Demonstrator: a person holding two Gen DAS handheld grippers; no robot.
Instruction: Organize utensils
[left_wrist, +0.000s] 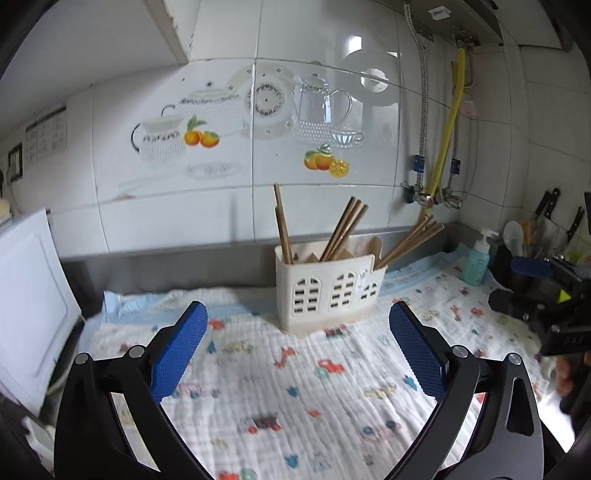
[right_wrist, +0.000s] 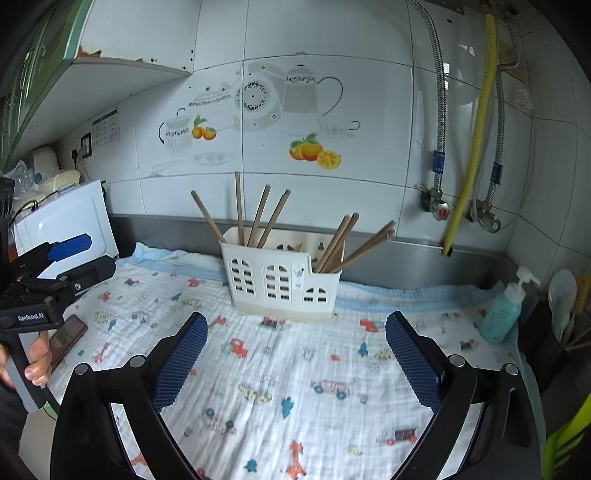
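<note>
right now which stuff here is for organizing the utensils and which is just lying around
For the job:
chopsticks
white utensil holder

Just lying about:
soap pump bottle
phone
knives
printed cloth

Both cameras sit low over the patterned cloth (left_wrist: 295, 387) and face the far tiled wall (left_wrist: 332, 44). The left wrist view looks from the left, with the white holder (left_wrist: 328, 291) slightly right of centre and the right gripper (left_wrist: 535, 291) at its right edge. The right wrist view looks from the right, with the holder (right_wrist: 280, 280) near centre and the left gripper (right_wrist: 55, 258) at its left edge. Both views share the holder, cloth, wall and soap bottle (right_wrist: 504, 314).
</note>
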